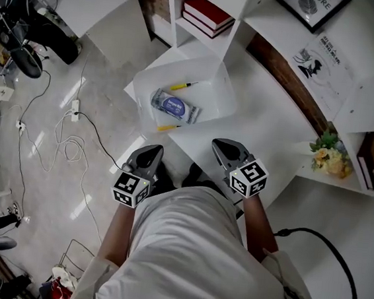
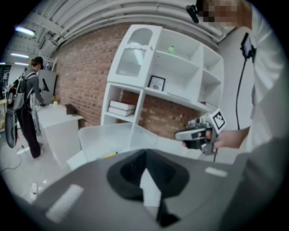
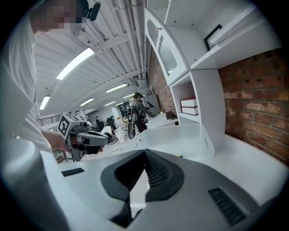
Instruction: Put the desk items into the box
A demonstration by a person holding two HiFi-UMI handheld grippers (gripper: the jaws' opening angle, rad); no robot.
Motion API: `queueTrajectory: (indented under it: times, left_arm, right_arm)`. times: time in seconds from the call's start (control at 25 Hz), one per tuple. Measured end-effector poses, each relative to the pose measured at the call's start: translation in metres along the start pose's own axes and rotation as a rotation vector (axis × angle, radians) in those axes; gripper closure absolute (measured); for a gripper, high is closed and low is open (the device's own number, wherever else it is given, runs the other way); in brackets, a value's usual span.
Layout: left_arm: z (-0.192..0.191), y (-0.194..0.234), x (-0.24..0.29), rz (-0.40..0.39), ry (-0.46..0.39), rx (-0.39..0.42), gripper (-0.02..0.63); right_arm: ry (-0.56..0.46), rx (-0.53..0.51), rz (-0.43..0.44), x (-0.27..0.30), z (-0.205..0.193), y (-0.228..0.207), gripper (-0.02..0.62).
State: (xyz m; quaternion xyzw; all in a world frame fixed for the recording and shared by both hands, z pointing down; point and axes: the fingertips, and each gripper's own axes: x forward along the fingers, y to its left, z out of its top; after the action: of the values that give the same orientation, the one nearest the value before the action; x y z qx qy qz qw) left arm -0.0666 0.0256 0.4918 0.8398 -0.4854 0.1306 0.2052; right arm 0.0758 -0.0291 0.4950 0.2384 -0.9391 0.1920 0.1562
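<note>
A clear plastic box [image 1: 215, 82] sits on the white desk [image 1: 262, 127]. Inside it lie a blue-and-white packet [image 1: 174, 106] and a yellow pen [image 1: 184, 85]; a second yellow pen [image 1: 168, 127] lies by the box's near wall. My left gripper [image 1: 153, 151] is held off the desk's near edge, short of the box, shut and empty. My right gripper [image 1: 219, 145] hovers over the desk just right of the box, also shut with nothing in it. In the left gripper view the box [image 2: 106, 137] lies ahead of the left gripper [image 2: 145, 155]. The right gripper view shows the right gripper [image 3: 145, 154] facing the box [image 3: 180, 135].
White shelving rises behind the desk, holding red books [image 1: 208, 15], a framed picture [image 1: 313, 6] and a pot of flowers [image 1: 329, 155]. Cables [image 1: 68, 141] trail over the floor on the left. A person with a backpack [image 2: 25, 108] stands by a far desk.
</note>
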Motion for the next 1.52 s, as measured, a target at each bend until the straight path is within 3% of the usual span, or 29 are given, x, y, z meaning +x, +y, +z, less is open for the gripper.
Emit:
queueTrajectory:
  times: [0.44, 1.52]
  left_arm:
    - [0.008, 0.016, -0.004, -0.057, 0.007, 0.032, 0.604]
    - [0.017, 0.038, -0.003, -0.076, -0.008, 0.033, 0.603]
  right_arm:
    - [-0.049, 0.014, -0.084, 0.011, 0.013, 0.010, 0.594]
    - [-0.029, 0.009, -0.091, 0.036, 0.016, 0.022, 0.594]
